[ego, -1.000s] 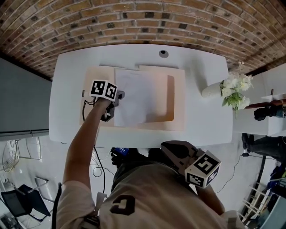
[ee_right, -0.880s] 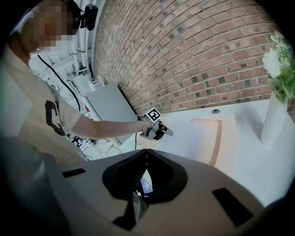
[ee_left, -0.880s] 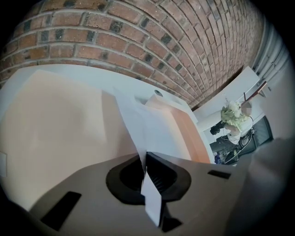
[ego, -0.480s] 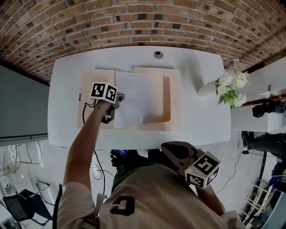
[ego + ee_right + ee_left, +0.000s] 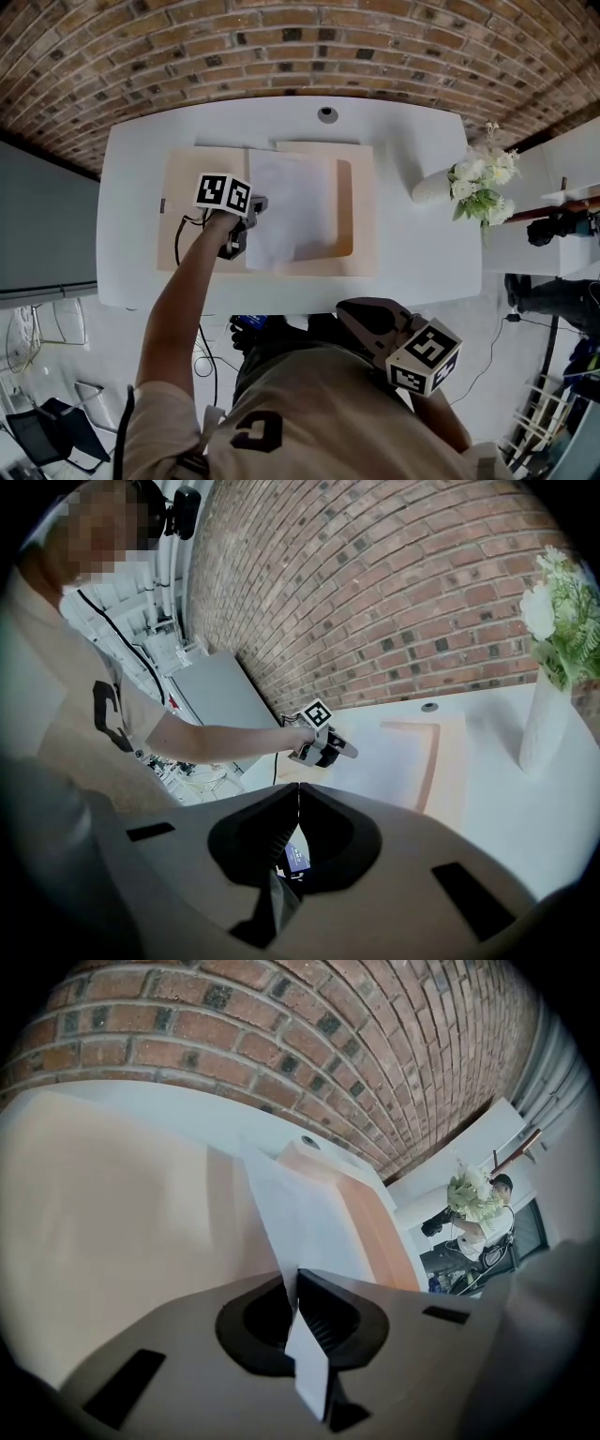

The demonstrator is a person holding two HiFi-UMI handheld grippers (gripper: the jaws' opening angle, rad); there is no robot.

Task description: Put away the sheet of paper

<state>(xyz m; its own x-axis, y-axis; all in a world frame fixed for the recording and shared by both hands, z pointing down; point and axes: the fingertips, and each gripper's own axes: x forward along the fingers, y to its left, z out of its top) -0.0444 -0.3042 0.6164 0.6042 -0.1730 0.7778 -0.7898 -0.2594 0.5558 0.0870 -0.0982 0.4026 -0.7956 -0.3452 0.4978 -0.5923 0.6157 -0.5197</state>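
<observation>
A white sheet of paper lies over an open peach folder on the white table. My left gripper is shut on the sheet's left edge. In the left gripper view the sheet runs from between the jaws of the left gripper out over the folder, and a corner sticks out behind them. The sheet's right part rests on the folder's right half, which has a raised pocket. My right gripper is held near my body, below the table edge, shut and empty.
A white vase of white flowers stands at the table's right end. A round cable hole sits at the table's back middle. A brick wall runs behind the table. A cable hangs off the table's front left.
My left gripper has drawn the sheet a little to the right across the folder. The right gripper has stayed where it was.
</observation>
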